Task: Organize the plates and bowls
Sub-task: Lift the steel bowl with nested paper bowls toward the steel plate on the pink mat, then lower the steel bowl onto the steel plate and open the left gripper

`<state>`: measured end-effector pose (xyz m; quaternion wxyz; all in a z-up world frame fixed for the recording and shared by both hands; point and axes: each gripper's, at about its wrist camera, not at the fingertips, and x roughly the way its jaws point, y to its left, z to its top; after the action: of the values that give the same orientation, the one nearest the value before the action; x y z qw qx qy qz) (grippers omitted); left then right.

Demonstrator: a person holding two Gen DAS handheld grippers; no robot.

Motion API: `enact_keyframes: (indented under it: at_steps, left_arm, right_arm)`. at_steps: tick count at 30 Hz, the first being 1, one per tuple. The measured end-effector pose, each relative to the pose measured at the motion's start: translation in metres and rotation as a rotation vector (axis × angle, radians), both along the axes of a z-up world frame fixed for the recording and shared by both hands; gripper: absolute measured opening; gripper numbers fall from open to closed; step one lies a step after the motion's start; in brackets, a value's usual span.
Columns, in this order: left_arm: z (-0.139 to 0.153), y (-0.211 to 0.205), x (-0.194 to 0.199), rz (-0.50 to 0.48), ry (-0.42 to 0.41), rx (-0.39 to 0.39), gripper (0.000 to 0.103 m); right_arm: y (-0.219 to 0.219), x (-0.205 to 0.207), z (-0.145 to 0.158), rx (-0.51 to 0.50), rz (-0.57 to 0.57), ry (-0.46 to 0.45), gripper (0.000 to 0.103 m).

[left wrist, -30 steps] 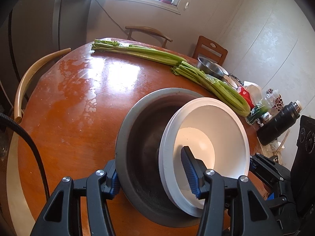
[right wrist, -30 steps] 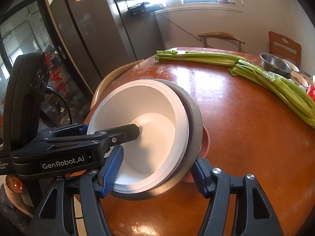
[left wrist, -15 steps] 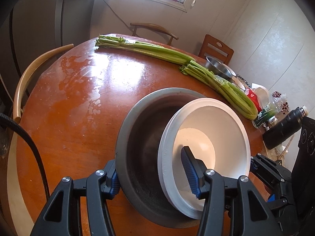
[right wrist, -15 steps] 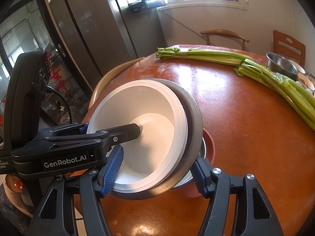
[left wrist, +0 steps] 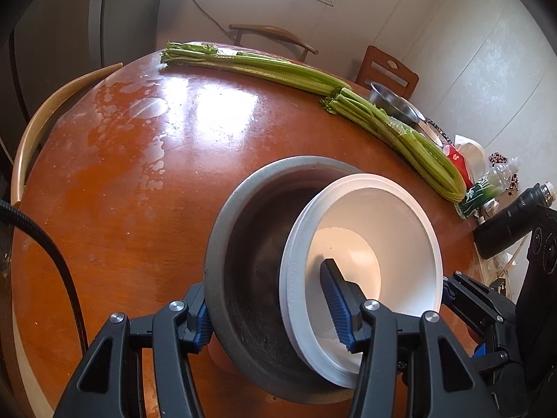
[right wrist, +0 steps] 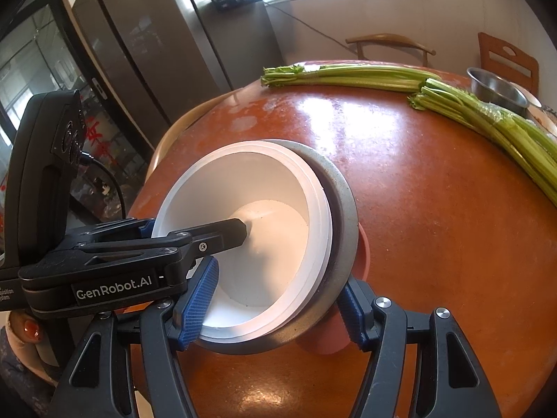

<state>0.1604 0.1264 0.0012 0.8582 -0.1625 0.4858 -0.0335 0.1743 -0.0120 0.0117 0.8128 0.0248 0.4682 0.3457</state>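
The left gripper [left wrist: 271, 310] is clamped across the near walls of a grey metal bowl [left wrist: 243, 244] and the white bowl [left wrist: 376, 230] nested in it, held tilted above the table [left wrist: 139, 181]. The right gripper [right wrist: 275, 299] pinches the same pair at the opposite rim. Both bowls look stiff and smooth; the white one seems breakable, and could slide out. A reddish dish [right wrist: 363, 254] lies beneath.

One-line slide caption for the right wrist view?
Both grippers, right and left, grip a white bowl nested in a grey metal bowl over a reddish-brown round table.
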Motion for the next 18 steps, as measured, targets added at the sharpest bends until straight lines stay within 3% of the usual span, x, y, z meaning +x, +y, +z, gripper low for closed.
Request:
enact_keyframes:
  at_steps: [18]
  left_arm:
    - [-0.013, -0.006, 0.007, -0.002, 0.026, 0.024, 0.054]
  right_arm:
    - [0.0, 0.004, -0.012, -0.013, -0.003, 0.023, 0.068]
